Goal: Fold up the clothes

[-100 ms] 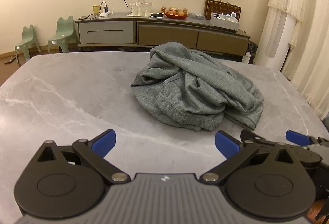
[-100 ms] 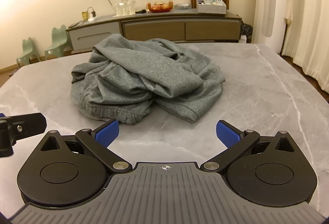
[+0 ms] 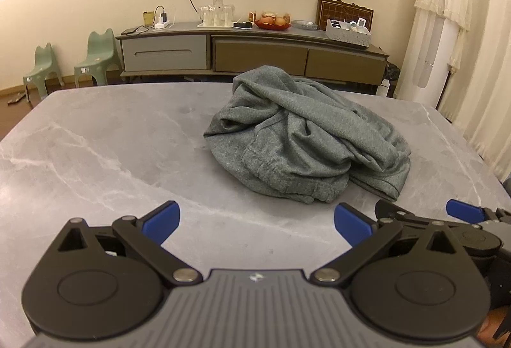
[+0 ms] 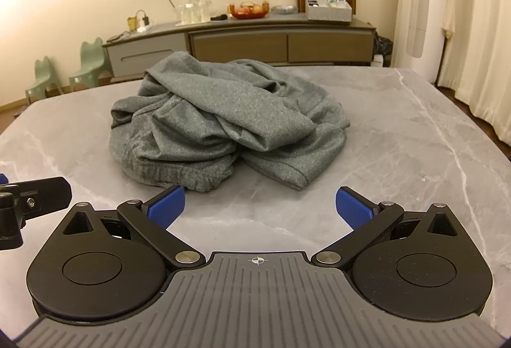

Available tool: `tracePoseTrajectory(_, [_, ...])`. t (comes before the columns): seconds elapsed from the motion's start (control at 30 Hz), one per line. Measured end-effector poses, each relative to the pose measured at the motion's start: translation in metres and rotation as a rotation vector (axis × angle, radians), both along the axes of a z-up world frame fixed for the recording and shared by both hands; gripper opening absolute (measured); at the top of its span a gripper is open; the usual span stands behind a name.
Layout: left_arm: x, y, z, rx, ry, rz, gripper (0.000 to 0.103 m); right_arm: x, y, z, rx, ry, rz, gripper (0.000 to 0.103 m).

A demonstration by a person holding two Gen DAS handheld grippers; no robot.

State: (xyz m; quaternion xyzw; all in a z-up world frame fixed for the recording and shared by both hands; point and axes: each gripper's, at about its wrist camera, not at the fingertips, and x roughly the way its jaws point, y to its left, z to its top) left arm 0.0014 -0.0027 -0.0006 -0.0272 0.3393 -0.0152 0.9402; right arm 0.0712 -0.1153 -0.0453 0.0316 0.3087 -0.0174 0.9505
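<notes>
Grey garment (image 3: 306,137) lies crumpled in a heap mid-way across the marble table (image 3: 95,156), untouched. Left gripper (image 3: 255,221) and right gripper (image 4: 260,207) hover before it, jaws spread wide and empty. Folding hasn't begun; next, likely pinching an edge to spread it flat.

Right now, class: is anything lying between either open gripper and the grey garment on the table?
Nothing visible. Only bare table lies between the left gripper and the garment; likewise for the right gripper, whose left pad is close to the hem.
</notes>
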Motion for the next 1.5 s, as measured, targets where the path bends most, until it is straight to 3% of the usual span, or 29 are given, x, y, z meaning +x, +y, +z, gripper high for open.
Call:
tracePoseTrajectory(0.37, [0.003, -0.013, -0.007, 0.051, 0.027, -0.026, 0.103, -0.003, -0.003, 0.003, 0.001, -0.008, -0.02, 0.103])
tracePoseTrajectory(1.17, [0.002, -0.016, -0.018, 0.043, 0.039, -0.046, 0.103, -0.003, -0.005, 0.0, -0.018, -0.006, -0.011, 0.103])
tracePoseTrajectory(1.5, [-0.005, -0.015, -0.016, 0.058, -0.053, -0.036, 0.103, -0.001, -0.005, -0.001, -0.014, 0.001, 0.001, 0.103])
